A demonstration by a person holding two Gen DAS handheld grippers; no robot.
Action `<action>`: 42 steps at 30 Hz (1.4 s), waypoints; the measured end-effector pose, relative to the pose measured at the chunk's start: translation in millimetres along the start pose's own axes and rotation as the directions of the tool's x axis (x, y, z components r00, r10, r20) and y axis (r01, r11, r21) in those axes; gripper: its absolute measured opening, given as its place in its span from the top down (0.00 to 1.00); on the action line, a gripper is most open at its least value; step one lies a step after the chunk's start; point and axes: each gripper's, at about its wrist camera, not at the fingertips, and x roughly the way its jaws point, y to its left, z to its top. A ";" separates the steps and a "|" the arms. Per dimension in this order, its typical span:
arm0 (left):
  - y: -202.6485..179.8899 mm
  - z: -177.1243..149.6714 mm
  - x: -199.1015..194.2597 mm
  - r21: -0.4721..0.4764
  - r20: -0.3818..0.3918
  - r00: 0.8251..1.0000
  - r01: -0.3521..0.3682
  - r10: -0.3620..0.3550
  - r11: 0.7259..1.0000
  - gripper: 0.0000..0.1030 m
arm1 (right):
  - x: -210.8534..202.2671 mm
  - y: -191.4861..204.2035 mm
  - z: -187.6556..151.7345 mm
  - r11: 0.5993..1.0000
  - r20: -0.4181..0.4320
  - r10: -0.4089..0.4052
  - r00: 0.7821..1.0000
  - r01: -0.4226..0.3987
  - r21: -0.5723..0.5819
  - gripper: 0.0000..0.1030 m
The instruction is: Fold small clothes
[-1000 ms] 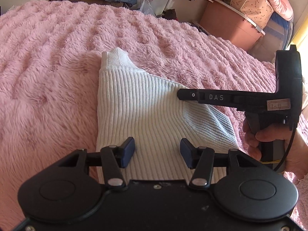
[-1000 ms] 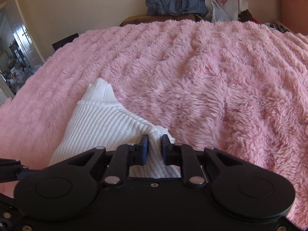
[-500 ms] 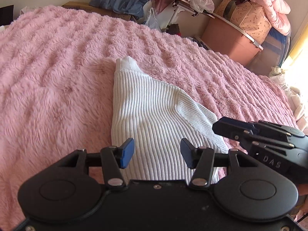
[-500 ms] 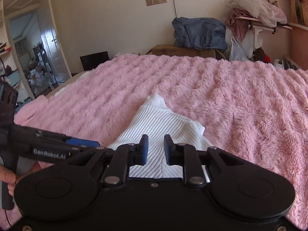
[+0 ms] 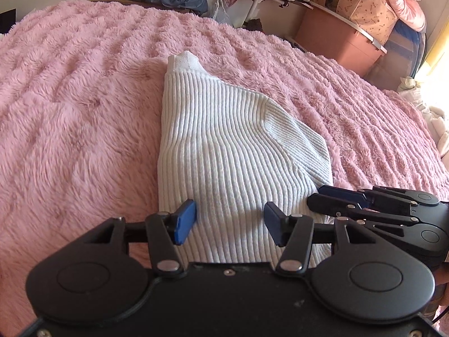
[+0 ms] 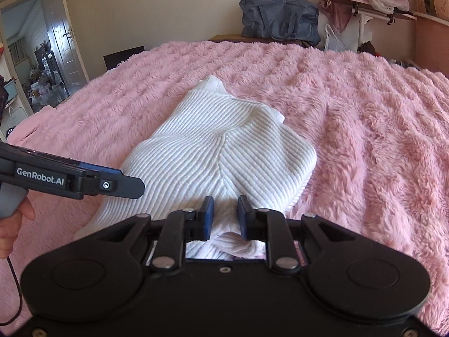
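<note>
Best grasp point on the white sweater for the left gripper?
Probably the near hem of the sweater, at its left corner, coming in low from the near side. That edge lies flat and free just ahead of the left gripper, whose jaws are opening and empty.

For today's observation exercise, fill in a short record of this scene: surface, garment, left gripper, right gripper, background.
surface: fluffy pink blanket
garment: white ribbed knit top, partly folded, lying on the blanket
left gripper: opening, above the garment's near edge, nothing between its fingers
right gripper: fingers close together, no cloth gripped
background: blue bag
</note>
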 end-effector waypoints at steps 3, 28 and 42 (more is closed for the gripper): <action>0.7 -1.0 3.5 0.002 -0.005 1.000 -0.004 0.004 1.000 0.43 | 4.8 -2.9 -5.2 0.999 0.000 0.006 1.000 -0.006 0.033 0.84; -1.5 -56.4 -34.7 -0.039 -0.049 0.999 0.006 -0.008 0.999 0.42 | -36.7 44.3 -34.7 0.994 -0.015 0.103 0.995 -0.103 0.019 0.80; 26.9 -33.8 -47.4 -0.104 -0.013 0.996 0.090 -0.092 0.990 0.42 | -40.4 22.4 -37.6 0.981 -0.009 0.151 0.988 -0.149 0.122 0.79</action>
